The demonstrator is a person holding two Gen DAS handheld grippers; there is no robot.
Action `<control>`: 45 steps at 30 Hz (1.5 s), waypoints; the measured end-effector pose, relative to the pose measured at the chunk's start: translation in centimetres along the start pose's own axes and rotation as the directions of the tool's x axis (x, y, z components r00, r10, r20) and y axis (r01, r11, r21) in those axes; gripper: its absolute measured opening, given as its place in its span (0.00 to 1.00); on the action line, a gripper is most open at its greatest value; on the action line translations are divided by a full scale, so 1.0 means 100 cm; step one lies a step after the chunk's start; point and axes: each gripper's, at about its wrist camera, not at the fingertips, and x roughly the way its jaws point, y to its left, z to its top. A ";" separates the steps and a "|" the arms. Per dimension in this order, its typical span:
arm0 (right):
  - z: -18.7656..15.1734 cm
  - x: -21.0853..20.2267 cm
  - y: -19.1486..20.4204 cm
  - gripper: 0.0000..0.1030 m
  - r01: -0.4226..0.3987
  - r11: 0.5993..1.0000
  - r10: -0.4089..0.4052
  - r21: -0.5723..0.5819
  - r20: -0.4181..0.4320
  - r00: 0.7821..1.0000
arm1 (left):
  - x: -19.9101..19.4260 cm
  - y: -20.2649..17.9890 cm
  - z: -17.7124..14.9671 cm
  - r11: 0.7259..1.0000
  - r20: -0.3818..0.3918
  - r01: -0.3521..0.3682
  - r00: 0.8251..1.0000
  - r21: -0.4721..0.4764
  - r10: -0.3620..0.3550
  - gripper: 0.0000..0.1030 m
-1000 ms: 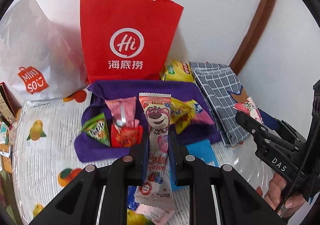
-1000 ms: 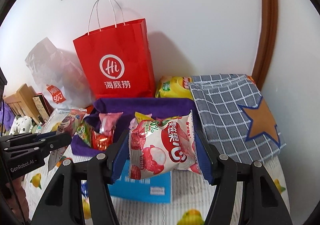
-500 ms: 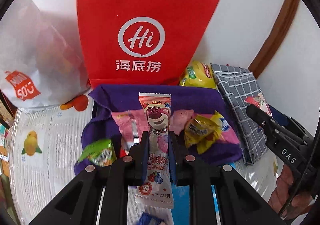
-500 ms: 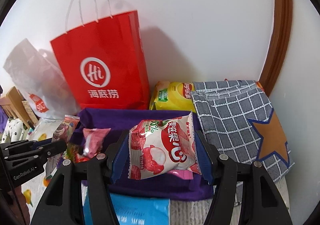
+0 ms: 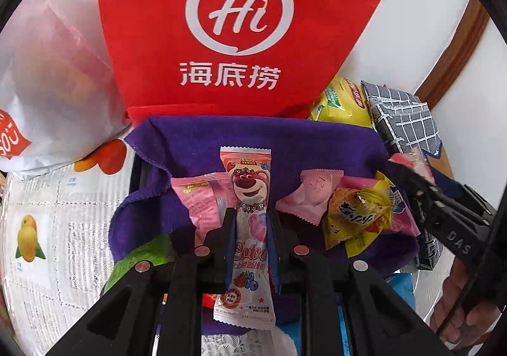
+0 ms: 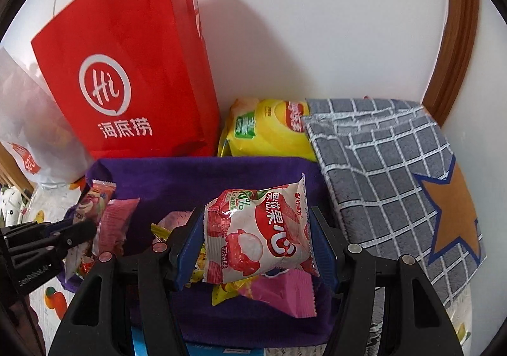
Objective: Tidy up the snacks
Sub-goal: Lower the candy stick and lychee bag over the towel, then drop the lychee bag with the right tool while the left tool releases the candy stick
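- Left gripper (image 5: 250, 235): jaws pinched nearly together on a long narrow candy packet (image 5: 250, 229) with a pink bear print; glossy film, crimped serrated ends. Packet stands upright along the fingers, its top end sticking out past the tips and its bottom end hanging below them.
- Right gripper (image 6: 256, 242): jaws part-open, clamped on the two side edges of a puffy lychee snack bag (image 6: 258, 232), white and red, shiny foil, pillow shape. Blue pads press its sides.
- Both grippers point steeply down and forward, side by side over the purple cloth (image 5: 253, 137). In the right wrist view the left gripper (image 6: 84, 229) shows at the left edge; in the left wrist view the right gripper (image 5: 408, 175) shows at the right edge with fingers of a hand (image 5: 456, 302) on its handle.
- Purple cloth: soft fleece, draped over what looks like a box or tray; already on it a pink packet (image 5: 202, 197), a pale pink packet (image 5: 313, 194), a yellow wrapper (image 5: 358, 216).
- Behind the cloth: red paper bag (image 5: 247, 29) with "Hi" logo, upright against the wall; yellow chip bag (image 6: 266, 131) beside it; grey checked fabric (image 6: 389, 165) with an orange star patch to the right.
- Tabletop (image 5: 47, 197) has a white fruit-print cover; white plastic bag (image 5: 47, 86) at left.
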 end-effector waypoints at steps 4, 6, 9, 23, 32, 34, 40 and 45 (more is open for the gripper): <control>-0.003 0.013 0.007 0.61 -0.003 1.000 0.003 -0.031 -0.030 1.000 | 0.008 -0.001 -0.001 1.000 -0.013 -0.008 1.000 0.009 0.008 0.17; -0.005 0.020 0.010 0.61 -0.012 0.999 0.010 -0.035 -0.048 0.999 | 0.012 0.002 -0.001 1.000 -0.023 -0.015 1.000 0.009 0.016 0.17; -0.007 0.026 0.009 0.62 -0.039 0.999 0.038 -0.019 -0.069 0.997 | 0.016 0.003 0.000 1.000 -0.031 -0.016 0.999 0.016 0.017 0.17; -0.006 0.007 0.015 0.71 -0.062 0.996 0.061 -0.060 -0.029 0.998 | 0.022 0.003 0.000 1.000 -0.046 -0.025 0.999 0.004 0.025 0.20; -0.008 -0.022 0.020 0.76 -0.042 0.997 0.043 -0.065 0.014 0.999 | 0.009 -0.003 0.002 0.999 -0.040 -0.014 0.999 0.032 0.015 0.35; -0.011 -0.030 0.019 0.76 -0.036 0.997 0.038 -0.068 0.018 0.999 | 0.003 -0.008 0.002 0.999 -0.027 -0.003 1.000 0.042 0.004 0.48; -0.025 -0.058 0.006 0.76 -0.029 0.999 0.030 -0.018 0.035 0.999 | -0.017 -0.019 0.001 0.997 0.013 0.020 1.000 0.076 -0.021 0.50; -0.043 -0.075 -0.007 0.76 -0.018 0.999 0.016 0.040 0.031 0.999 | -0.037 -0.025 0.000 0.995 0.045 0.029 0.998 0.098 -0.034 0.51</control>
